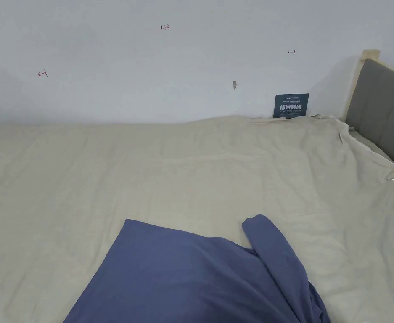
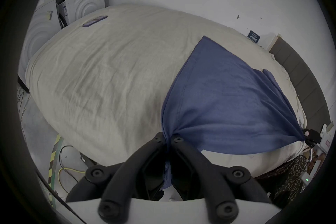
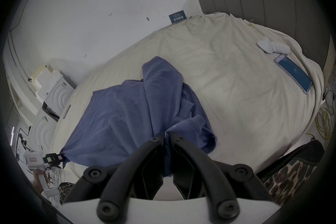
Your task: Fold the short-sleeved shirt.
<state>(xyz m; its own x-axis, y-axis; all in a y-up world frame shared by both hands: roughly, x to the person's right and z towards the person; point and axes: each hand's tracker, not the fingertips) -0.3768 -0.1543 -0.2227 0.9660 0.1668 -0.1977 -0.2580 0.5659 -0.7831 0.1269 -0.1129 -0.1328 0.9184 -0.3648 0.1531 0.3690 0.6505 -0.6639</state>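
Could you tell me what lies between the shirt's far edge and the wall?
Bare bedsheet alone, from the shirt to the wall, in the head view.

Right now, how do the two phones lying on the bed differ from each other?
The phone near the washing machines lies at the far foot end of the bed, small in view with a dark purplish face. The phone near the headboard lies beside a white item; its screen is bright blue and lit. Whether the first phone's screen is on is too small to tell. Both lie flat on the beige cover, apart from the blue shirt.
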